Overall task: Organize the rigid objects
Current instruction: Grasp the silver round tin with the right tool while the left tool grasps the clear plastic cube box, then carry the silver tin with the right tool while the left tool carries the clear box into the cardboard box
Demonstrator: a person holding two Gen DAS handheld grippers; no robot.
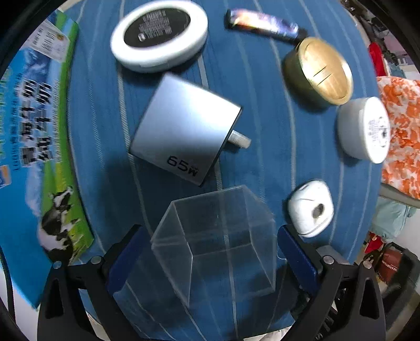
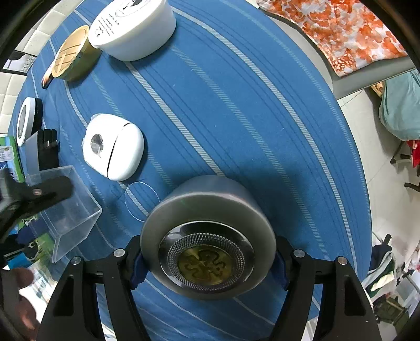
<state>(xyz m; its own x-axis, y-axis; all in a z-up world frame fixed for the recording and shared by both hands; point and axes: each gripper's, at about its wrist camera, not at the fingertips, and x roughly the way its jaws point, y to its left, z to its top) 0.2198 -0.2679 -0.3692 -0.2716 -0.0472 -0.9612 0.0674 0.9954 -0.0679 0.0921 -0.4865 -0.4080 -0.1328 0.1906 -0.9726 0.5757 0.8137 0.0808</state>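
Observation:
A clear plastic box (image 1: pixel 218 244) lies skewed on the blue striped cloth (image 1: pixel 262 147) between the pads of my left gripper (image 1: pixel 211 251). The jaws stand wide, and a gap shows at the right pad. The same box (image 2: pixel 71 209) appears at the left of the right wrist view, with a left finger (image 2: pixel 50 191) over it. My right gripper (image 2: pixel 208 259) is shut on a round grey metal tin (image 2: pixel 207 236) with a gold patterned centre, its pads pressing both sides.
Ahead of the box lie a grey 65W charger (image 1: pixel 183 128), a white ring-shaped case (image 1: pixel 158 34), a gold tin (image 1: pixel 319 70), a white jar (image 1: pixel 365 128), a white pod case (image 1: pixel 311 207) and a dark tube (image 1: pixel 265 22). A milk carton (image 1: pixel 39 147) lines the left edge.

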